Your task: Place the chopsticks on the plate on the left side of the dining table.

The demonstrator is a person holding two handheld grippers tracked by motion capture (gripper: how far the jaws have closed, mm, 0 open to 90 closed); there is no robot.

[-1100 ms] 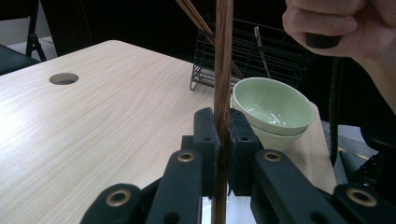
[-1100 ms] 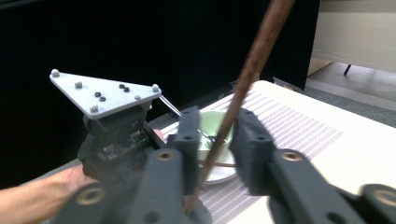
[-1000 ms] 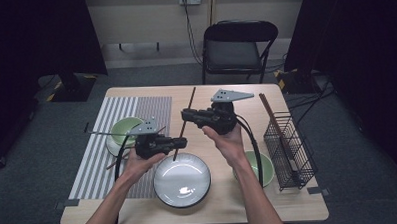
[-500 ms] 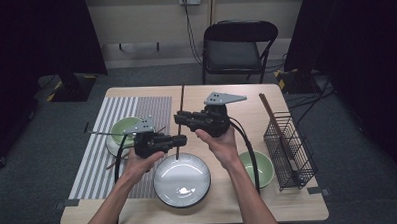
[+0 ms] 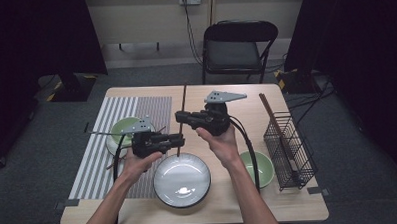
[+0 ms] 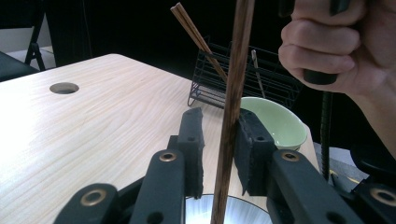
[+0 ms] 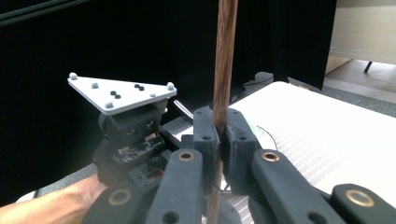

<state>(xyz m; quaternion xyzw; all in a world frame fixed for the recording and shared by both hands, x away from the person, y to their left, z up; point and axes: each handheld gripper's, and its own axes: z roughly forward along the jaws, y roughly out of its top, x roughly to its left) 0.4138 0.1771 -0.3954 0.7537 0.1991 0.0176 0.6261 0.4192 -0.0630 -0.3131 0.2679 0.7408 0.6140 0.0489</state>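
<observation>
Pale wooden table in a dark room: a chopstick held upright between two grippers.

The right gripper clamps the brown chopstick tight between its pads, just past the white plate at its 12 o'clock. The left gripper, at the plate's 11 o'clock, has just been opening; the stick stands between its narrowly parted jaws, pads not pressing. A green bowl sits at the plate's 3 o'clock, beside a wire rack.
</observation>
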